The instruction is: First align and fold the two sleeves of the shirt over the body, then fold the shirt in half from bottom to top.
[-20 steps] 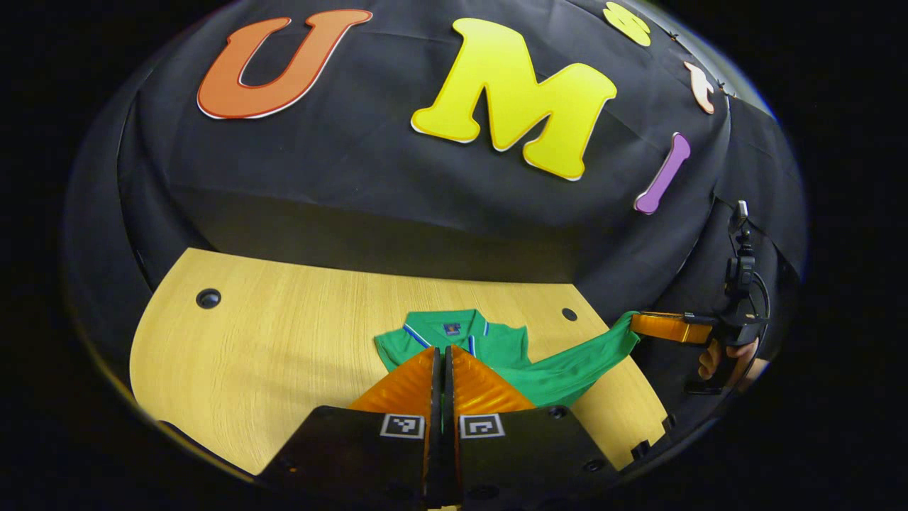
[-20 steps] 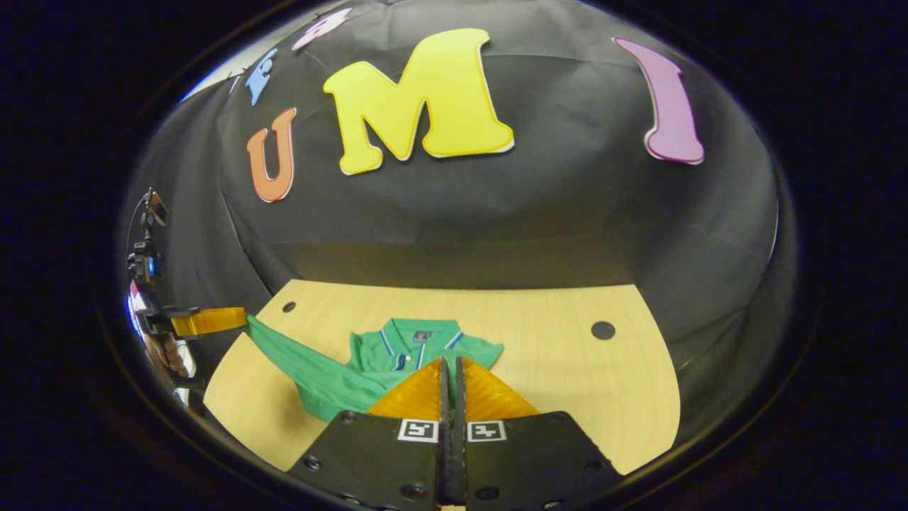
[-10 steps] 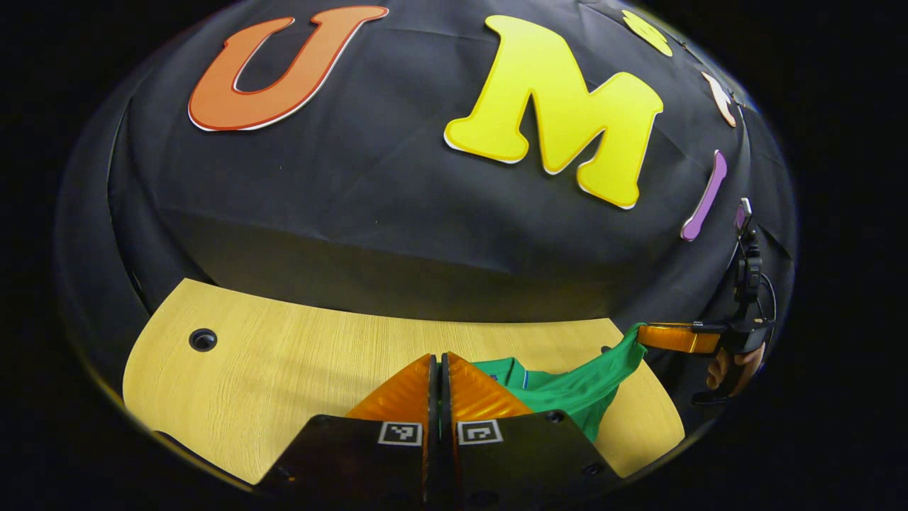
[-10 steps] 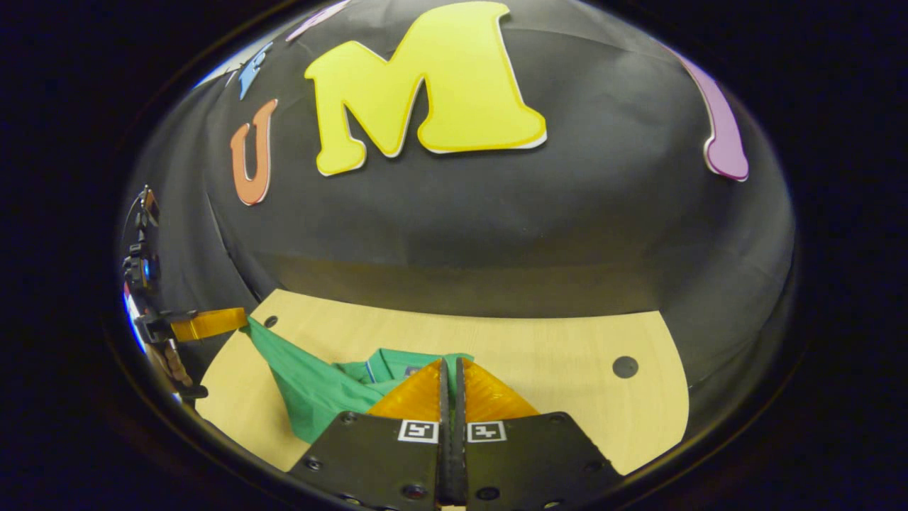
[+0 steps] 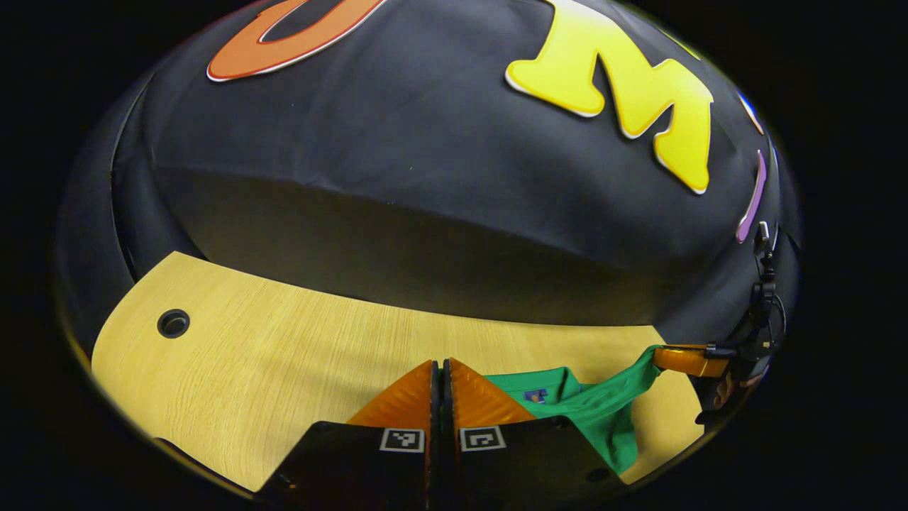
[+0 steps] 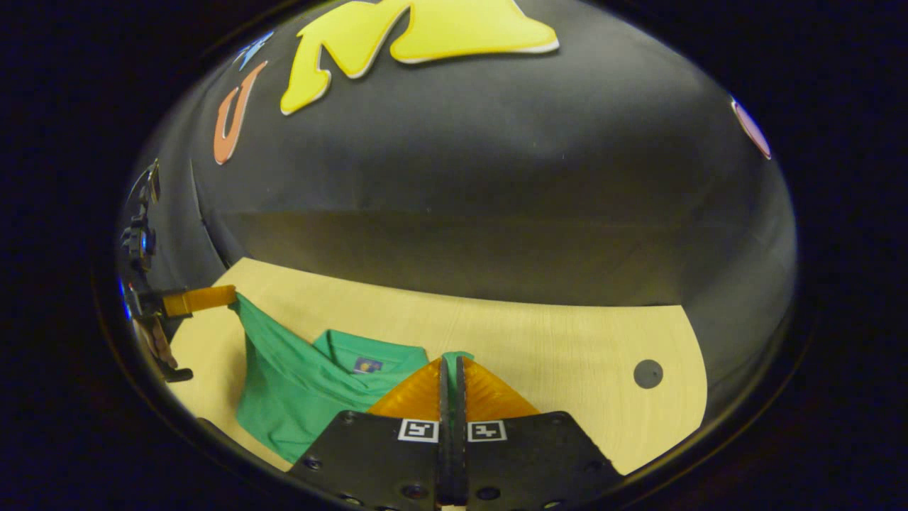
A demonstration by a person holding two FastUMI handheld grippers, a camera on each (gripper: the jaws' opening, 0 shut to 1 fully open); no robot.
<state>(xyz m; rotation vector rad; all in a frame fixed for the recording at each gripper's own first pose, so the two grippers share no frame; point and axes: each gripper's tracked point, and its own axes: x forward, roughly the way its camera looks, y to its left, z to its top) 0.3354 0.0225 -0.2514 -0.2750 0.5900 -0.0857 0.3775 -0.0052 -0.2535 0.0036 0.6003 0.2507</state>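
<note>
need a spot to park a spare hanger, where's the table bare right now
In the left gripper view, bare wood runs from the round hole across to the left claw. In the right gripper view, the table is bare from the right claw out past its hole. The crowded part is between the claws, where the green shirt hangs and lies.
</note>
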